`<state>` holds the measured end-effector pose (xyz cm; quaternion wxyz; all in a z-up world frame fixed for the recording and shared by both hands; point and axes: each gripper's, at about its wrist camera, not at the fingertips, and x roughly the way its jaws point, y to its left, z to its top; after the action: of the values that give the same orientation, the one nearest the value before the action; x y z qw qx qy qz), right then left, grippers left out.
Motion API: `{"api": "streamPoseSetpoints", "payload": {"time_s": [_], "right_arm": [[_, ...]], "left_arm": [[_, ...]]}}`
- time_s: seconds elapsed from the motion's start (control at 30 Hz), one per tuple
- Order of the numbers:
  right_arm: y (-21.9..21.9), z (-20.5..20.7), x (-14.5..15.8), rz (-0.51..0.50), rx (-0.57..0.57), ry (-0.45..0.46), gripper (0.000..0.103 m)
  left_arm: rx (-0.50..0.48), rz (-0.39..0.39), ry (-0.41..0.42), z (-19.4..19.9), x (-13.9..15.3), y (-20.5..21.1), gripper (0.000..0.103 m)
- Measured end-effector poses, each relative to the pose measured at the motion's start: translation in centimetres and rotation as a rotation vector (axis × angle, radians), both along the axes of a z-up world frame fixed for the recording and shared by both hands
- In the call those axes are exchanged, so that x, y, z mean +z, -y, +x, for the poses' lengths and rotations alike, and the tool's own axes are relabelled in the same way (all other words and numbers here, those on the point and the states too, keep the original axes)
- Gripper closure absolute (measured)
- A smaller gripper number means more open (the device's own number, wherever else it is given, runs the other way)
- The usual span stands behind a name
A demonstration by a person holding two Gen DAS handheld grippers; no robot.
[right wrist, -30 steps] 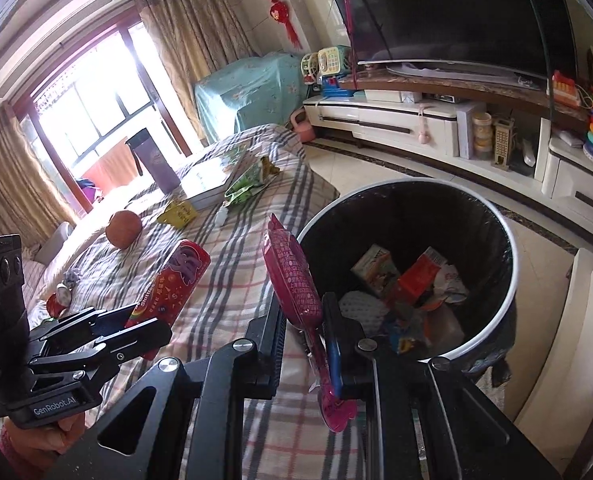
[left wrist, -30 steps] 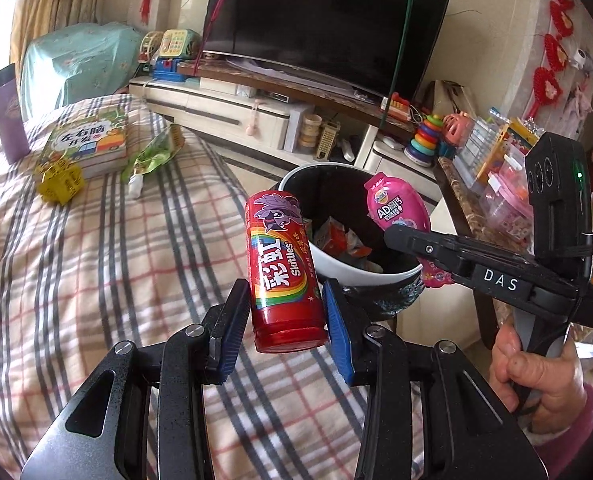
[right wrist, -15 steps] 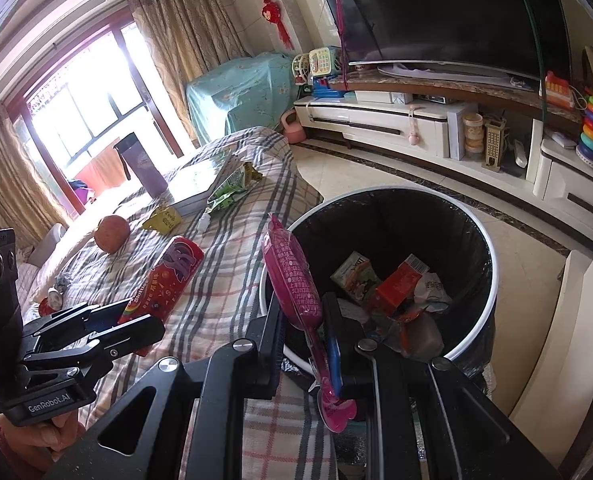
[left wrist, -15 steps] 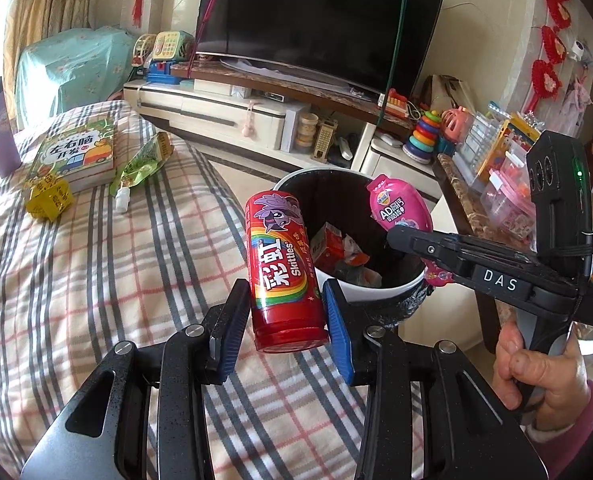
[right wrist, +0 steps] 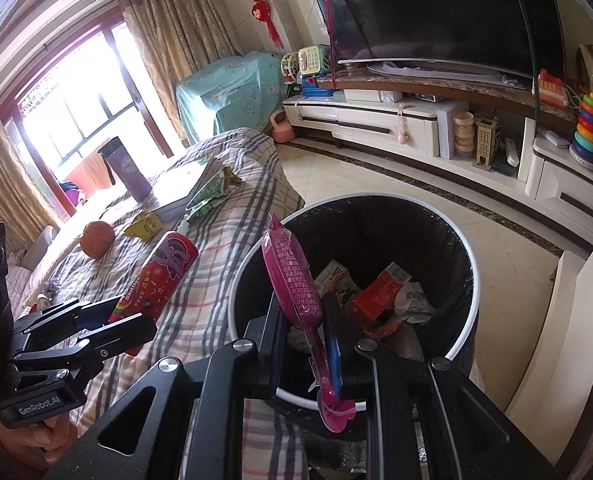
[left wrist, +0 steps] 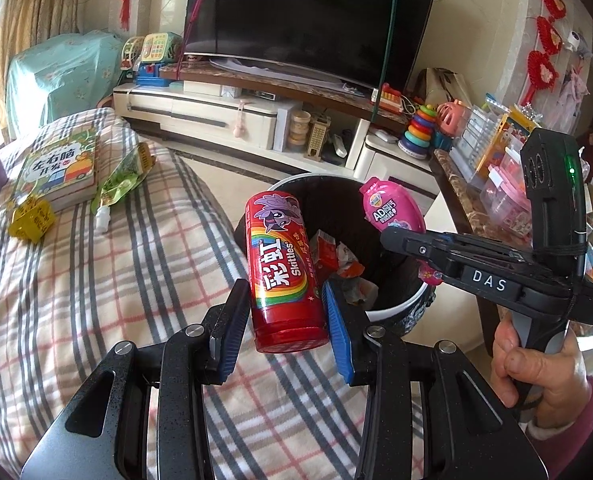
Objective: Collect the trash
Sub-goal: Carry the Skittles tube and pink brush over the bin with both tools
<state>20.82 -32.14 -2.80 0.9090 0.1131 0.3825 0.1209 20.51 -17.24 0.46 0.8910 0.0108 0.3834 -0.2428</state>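
Left gripper (left wrist: pixel 284 320) clamped on an upright red Skittles tube (left wrist: pixel 284 268), held above the plaid bedcover (left wrist: pixel 108 292) at the near edge of the bin. Right gripper (right wrist: pixel 304 344) pinched on a flat pink snack packet (right wrist: pixel 296 292), held edge-on, tail drooping below the fingers, over the near rim of the black-lined trash bin (right wrist: pixel 468 344). Same packet (left wrist: pixel 390 210) seen face-on from the left wrist, over the bin mouth. Inside the bin, red and white cartons and crumpled wrappers (right wrist: pixel 380 294). Step in hand, judged: delivery of both items to the bin. Next move, judged: jaws parted over the opening, packet first, then tube carried further over the rim before release. Farther along the bedcover, still to collect: green wrapper (left wrist: pixel 124 178), yellow scrap (left wrist: pixel 30 220); beside them a picture book (left wrist: pixel 60 168). Beyond, TV cabinet (left wrist: pixel 216 120) and dark screen.
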Motion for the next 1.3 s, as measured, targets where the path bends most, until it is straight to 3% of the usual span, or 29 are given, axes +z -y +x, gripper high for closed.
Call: {"api": "streamPoseSetpoints", "payload": {"time_s": [1.3], "right_arm": [[2.0,2.3,-1.5,-0.004,-0.025,-0.042,0.085]], "left_arm": [[-0.041,0.05,-0.031,3.1,-1.0,3.3,0.067]]}}
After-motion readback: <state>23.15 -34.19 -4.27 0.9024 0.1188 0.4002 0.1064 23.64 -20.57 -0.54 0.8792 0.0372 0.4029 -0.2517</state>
